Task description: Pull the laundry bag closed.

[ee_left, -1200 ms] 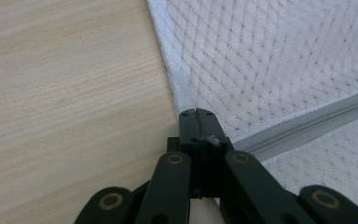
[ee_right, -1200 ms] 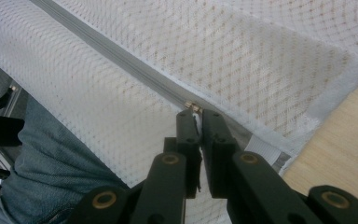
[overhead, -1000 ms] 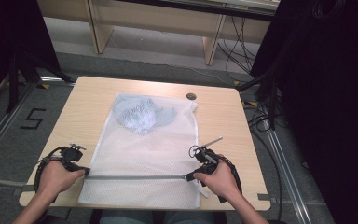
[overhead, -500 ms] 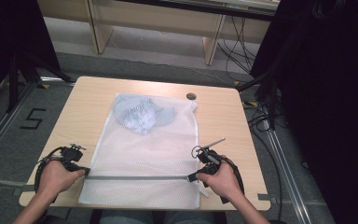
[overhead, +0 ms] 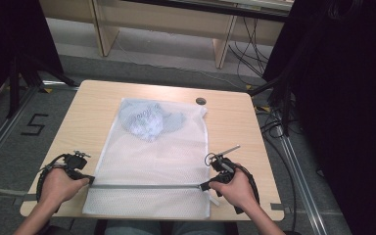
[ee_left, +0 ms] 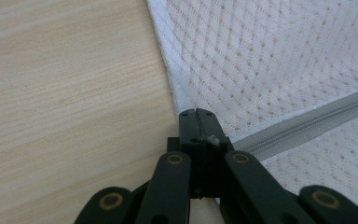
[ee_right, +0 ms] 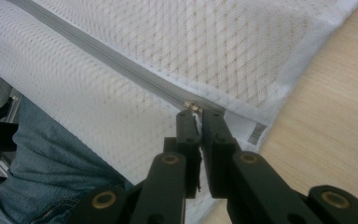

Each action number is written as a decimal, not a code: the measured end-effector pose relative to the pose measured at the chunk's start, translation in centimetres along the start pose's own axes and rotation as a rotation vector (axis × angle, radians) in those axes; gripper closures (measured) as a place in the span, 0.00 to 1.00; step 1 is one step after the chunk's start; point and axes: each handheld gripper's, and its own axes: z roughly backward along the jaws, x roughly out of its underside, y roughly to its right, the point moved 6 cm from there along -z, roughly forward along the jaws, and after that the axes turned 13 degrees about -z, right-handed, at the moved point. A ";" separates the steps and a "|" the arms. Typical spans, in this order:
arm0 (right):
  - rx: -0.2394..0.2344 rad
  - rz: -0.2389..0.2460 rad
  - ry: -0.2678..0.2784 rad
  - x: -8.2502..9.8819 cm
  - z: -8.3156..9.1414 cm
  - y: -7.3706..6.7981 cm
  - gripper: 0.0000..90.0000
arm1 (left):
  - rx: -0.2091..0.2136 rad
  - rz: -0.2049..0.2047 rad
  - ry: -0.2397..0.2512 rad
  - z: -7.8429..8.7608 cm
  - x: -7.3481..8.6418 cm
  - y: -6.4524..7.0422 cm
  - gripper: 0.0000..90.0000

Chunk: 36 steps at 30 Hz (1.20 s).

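Mesh laundry bag (overhead: 156, 161), white, zippered, lying flat on the desk (overhead: 93, 105) with its near edge overhanging toward the person. Contents: one bundle of pale blue cloth (overhead: 149, 120) at the bag's far end.

Zipper (overhead: 147, 186): grey, running straight across the bag near its near edge, from the bag's left hem to its right hem. Its long axis lies side to side, joining the two tools.

Left tool (ee_left: 196, 122): jaws pressed together on the bag's left hem, right where the zipper tape ends; it looks to be anchoring that corner.

Right tool (ee_right: 195, 122): jaws drawn in close on the small metal zipper pull (ee_right: 191, 107) at the bag's right end, beside the fabric tab there. A sliver of light fabric or tab sits between the tips.

Judgement: the slider sits at the right end of the bag, so the right hand is the one placed to work it. Any travel of the slider would have to go along the zipper line toward the left tool, which holds the opposite end taut against that pull.

Other: small dark disc (overhead: 200, 101) on the desk just beyond the bag's far right corner.
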 end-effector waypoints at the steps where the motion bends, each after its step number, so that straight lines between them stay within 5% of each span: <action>1: -0.004 -0.003 -0.003 0.0 0.0 0.0 0.97 | 0.000 0.000 0.001 0.0 0.0 0.0 1.00; 36: 0.029 -0.059 -0.002 0.3 -0.5 1.9 0.96 | -0.002 -0.002 0.006 0.0 0.0 0.1 1.00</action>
